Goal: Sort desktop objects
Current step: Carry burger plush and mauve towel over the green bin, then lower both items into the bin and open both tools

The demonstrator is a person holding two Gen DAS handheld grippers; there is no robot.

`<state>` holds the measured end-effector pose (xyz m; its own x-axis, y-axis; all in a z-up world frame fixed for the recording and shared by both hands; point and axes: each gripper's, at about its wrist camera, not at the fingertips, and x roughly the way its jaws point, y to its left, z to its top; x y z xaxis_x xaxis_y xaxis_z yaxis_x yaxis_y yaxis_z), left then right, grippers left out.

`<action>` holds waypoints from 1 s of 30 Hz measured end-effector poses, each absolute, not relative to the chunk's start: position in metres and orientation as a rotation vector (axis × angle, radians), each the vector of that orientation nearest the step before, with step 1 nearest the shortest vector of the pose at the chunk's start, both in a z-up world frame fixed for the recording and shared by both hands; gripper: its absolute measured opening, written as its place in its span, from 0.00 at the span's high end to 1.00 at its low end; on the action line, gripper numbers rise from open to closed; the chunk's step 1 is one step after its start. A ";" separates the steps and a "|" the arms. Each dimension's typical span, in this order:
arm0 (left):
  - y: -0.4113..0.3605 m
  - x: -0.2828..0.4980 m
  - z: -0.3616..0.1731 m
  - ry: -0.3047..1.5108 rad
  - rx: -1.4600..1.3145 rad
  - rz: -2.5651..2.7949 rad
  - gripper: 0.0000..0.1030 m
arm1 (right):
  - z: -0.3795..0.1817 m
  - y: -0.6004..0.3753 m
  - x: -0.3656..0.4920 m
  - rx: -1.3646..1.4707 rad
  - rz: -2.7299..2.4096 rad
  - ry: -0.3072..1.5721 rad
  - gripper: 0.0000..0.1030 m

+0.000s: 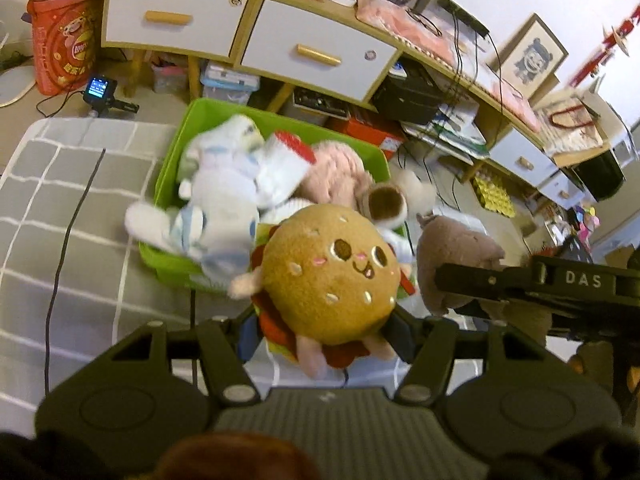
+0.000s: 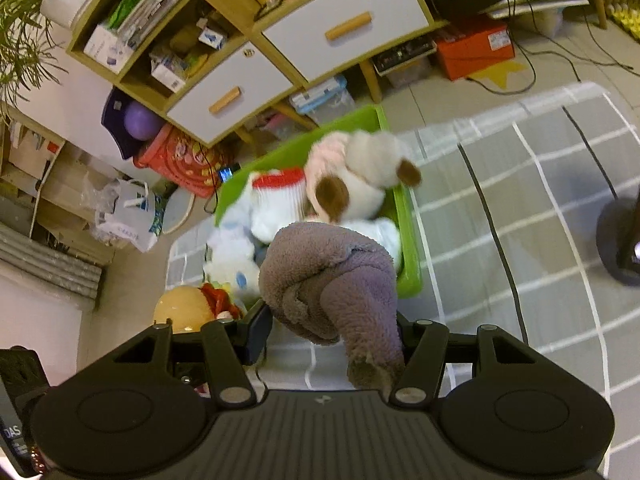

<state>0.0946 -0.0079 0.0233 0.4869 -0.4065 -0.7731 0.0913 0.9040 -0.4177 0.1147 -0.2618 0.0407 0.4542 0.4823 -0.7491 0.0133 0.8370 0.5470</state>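
Note:
My left gripper [image 1: 324,336] is shut on a burger plush [image 1: 328,268] with a smiling face, held above the near edge of a green bin [image 1: 176,184]. The bin holds a white-blue plush [image 1: 216,200], a pink plush [image 1: 336,172] and a white dog plush with brown ears [image 2: 360,184]. My right gripper [image 2: 332,336] is shut on a grey-purple plush [image 2: 332,276], held above the near edge of the green bin [image 2: 408,220]. That plush and the right gripper also show in the left wrist view [image 1: 452,256]. The burger plush shows at the left of the right wrist view [image 2: 184,312].
The bin stands on a grey checked cloth [image 1: 60,184] with a black cable [image 1: 64,248] across it. Behind it is a wooden cabinet with white drawers [image 1: 316,52], storage boxes below, a red snack bucket [image 1: 64,40] and a black lamp base [image 2: 620,240].

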 end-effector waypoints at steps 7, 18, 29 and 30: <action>-0.009 0.118 0.015 0.964 -0.410 -0.323 0.41 | 0.043 -0.256 0.137 0.556 0.305 0.986 0.44; -0.014 0.134 -0.028 0.952 -0.409 -0.406 0.41 | 0.019 -0.235 0.164 0.547 0.322 0.927 0.43; -0.008 0.142 -0.041 0.909 -0.458 -0.426 0.41 | 0.001 -0.213 0.176 0.519 0.334 0.858 0.44; -0.008 0.143 -0.043 0.909 -0.461 -0.426 0.41 | -0.001 -0.213 0.177 0.525 0.334 0.859 0.44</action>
<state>0.1428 -0.0083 -0.0426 0.5458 -0.5334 -0.6463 0.1552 0.8223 -0.5475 0.1773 -0.2128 -0.0012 0.6140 0.4797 -0.6267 -0.0696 0.8239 0.5625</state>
